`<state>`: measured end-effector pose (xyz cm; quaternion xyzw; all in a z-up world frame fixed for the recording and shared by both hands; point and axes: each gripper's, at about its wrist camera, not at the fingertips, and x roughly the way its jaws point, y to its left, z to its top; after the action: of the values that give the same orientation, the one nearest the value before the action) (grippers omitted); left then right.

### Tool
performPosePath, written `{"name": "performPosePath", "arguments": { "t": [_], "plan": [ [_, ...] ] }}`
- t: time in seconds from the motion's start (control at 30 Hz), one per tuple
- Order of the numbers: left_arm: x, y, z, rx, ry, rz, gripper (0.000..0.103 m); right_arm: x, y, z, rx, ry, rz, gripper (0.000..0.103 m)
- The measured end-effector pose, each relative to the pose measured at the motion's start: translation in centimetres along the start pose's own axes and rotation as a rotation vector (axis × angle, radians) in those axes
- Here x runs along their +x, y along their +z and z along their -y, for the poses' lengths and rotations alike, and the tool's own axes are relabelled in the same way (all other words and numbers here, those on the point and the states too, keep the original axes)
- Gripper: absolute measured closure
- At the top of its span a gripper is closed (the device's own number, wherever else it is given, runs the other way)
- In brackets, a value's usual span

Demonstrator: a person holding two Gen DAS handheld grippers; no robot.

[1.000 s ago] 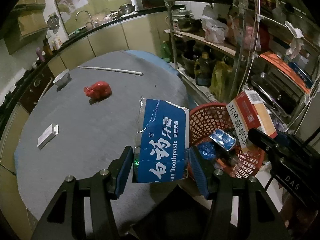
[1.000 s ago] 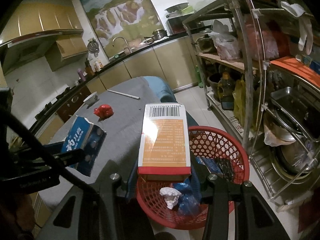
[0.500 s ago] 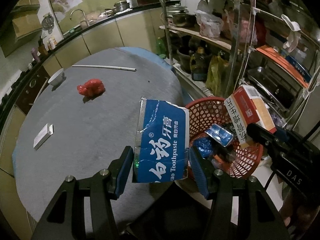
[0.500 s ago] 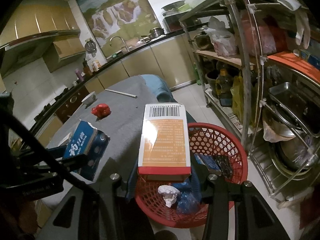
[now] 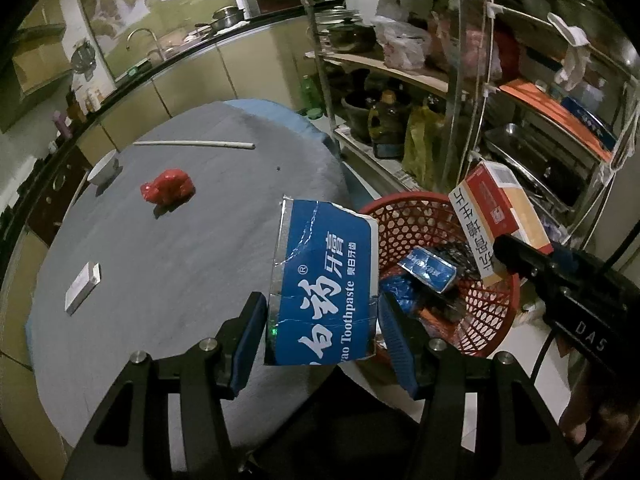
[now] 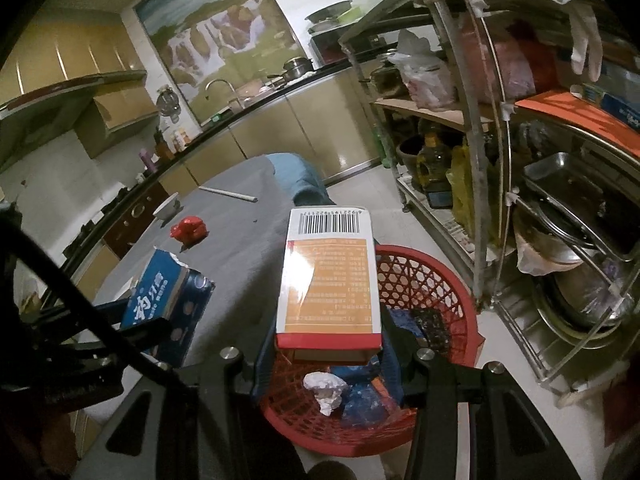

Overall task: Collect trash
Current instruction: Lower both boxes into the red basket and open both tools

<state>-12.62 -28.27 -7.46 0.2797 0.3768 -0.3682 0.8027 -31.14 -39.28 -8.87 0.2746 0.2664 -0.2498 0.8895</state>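
Nothing much shifts since before: left gripper (image 5: pixel 322 330) stays clamped on the blue toothpaste box (image 5: pixel 326 280) at the table's (image 5: pixel 180 248) near edge, right gripper (image 6: pixel 326 354) pinching the orange carton (image 6: pixel 330 280) above the red basket (image 6: pixel 448 280)

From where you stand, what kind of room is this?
Most likely a home kitchen. A curved metal sink tap rises from the long counter with beige cabinet doors, a steel cooking pot sits further along it, and the tall metal rack holds a lidded pot and oil bottles.
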Motion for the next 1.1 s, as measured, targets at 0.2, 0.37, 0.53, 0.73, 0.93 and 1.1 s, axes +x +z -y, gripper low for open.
{"name": "performPosePath", "arguments": {
  "t": [0.2,0.37,0.53,0.73,0.93,1.1],
  "plan": [
    [0.1,0.8,1.3,0.045,0.009,0.011,0.044,-0.4,0.3,1.2,0.024,-0.016,0.012,0.055],
    [0.3,1.4,2.4,0.075,0.01,0.017,0.044,-0.7,0.6,2.3,0.046,-0.025,0.017,0.055],
    [0.8,1.9,3.4,0.099,0.012,0.018,0.044,-0.9,0.5,3.0,0.061,-0.031,0.017,0.055],
    [1.4,2.1,4.1,0.113,0.007,0.005,0.044,-0.9,0.5,3.8,0.088,-0.031,0.012,0.055],
    [2.2,2.4,4.1,0.099,-0.039,-0.008,0.043,-0.8,0.5,4.1,0.093,-0.032,0.005,0.055],
    [3.1,2.5,3.4,0.052,-0.102,-0.034,0.043,-0.6,0.3,4.3,0.103,-0.031,-0.006,0.055]
  ]
}}
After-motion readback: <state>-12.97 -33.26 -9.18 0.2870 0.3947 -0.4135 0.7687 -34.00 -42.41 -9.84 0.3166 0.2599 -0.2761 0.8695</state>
